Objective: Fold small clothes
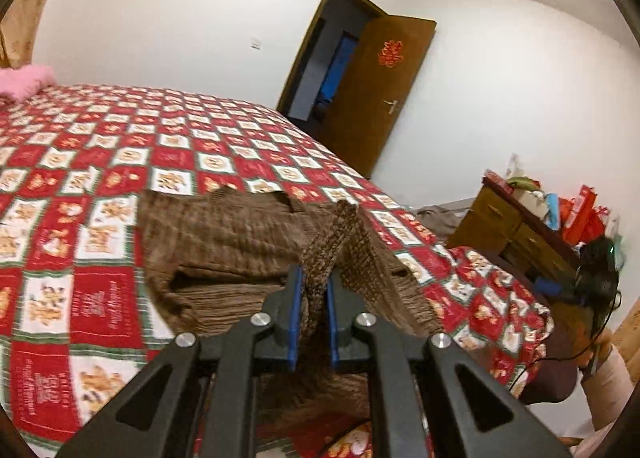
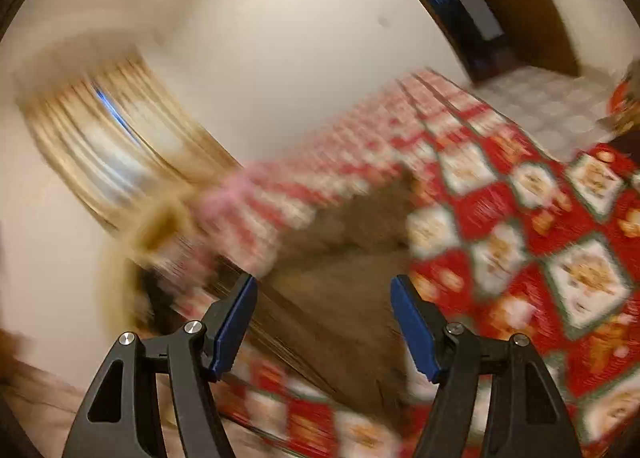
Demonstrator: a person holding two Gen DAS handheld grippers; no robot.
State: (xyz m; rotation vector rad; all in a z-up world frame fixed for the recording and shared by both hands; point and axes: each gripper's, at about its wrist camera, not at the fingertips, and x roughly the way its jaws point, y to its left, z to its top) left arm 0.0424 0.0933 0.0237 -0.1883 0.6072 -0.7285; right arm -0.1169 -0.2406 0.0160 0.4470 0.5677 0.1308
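Observation:
A brown knitted sweater (image 1: 224,242) lies on the bed's red and white checked quilt (image 1: 80,185). My left gripper (image 1: 314,286) is shut on a strip of the sweater's ribbed edge (image 1: 332,242) and lifts it off the bed. In the blurred right wrist view the sweater (image 2: 344,298) lies ahead on the quilt (image 2: 560,242). My right gripper (image 2: 324,290) is open and empty above the sweater, its blue pads (image 2: 236,322) wide apart.
A brown door (image 1: 372,93) stands open behind the bed. A wooden dresser (image 1: 516,230) piled with red packages stands at the right. A pink pillow (image 1: 24,81) lies at the bed's far left. Curtains (image 2: 116,137) hang at the left.

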